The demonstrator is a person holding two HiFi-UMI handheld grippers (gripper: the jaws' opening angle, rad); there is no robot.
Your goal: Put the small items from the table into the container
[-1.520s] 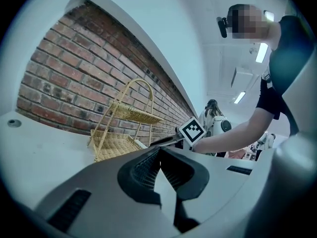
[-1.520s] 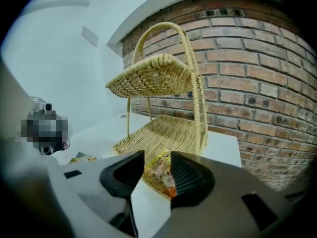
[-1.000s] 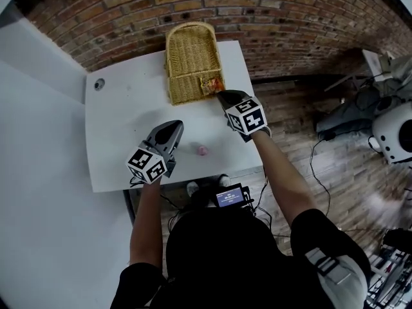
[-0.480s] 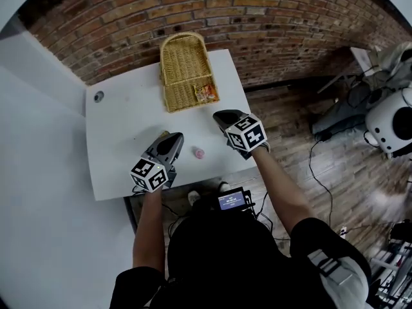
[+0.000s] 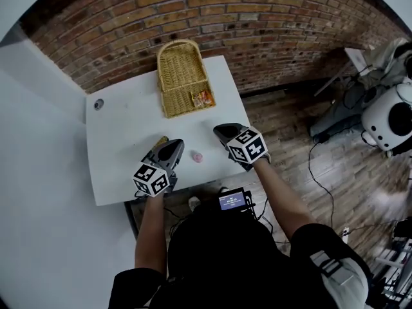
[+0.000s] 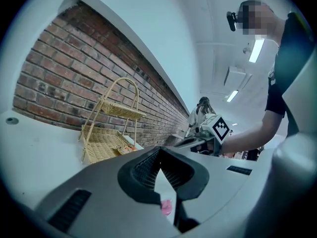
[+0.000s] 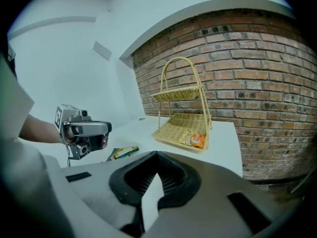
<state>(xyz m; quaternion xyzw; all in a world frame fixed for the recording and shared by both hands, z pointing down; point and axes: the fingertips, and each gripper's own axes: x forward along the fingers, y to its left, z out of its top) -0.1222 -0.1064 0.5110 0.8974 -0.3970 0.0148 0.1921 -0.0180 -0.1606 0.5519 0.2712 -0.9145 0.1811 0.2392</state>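
Observation:
A two-tier wicker basket point(image 5: 180, 76) stands at the far edge of the white table point(image 5: 122, 124), with an orange snack packet point(image 5: 203, 98) in its lower tray. A small pink item point(image 5: 197, 157) lies on the table between the grippers. A green-yellow packet point(image 5: 161, 140) lies just beyond the left gripper point(image 5: 175, 148), which is shut and holds nothing. The right gripper point(image 5: 222, 131) is shut and empty too, to the right of the pink item. In the left gripper view the pink item point(image 6: 166, 207) shows below the closed jaws. The right gripper view shows the basket point(image 7: 183, 120), orange packet point(image 7: 194, 140) and green-yellow packet point(image 7: 124, 152).
A brick wall point(image 5: 257, 24) runs behind the table. A round cable hole point(image 5: 98, 103) sits in the table's far left corner. The table's right edge drops to a wooden floor point(image 5: 290, 127) with machines and cables at the far right.
The right gripper has drawn back from the basket's front edge toward the near side of the table. The orange packet stays in the basket. The left gripper has barely shifted.

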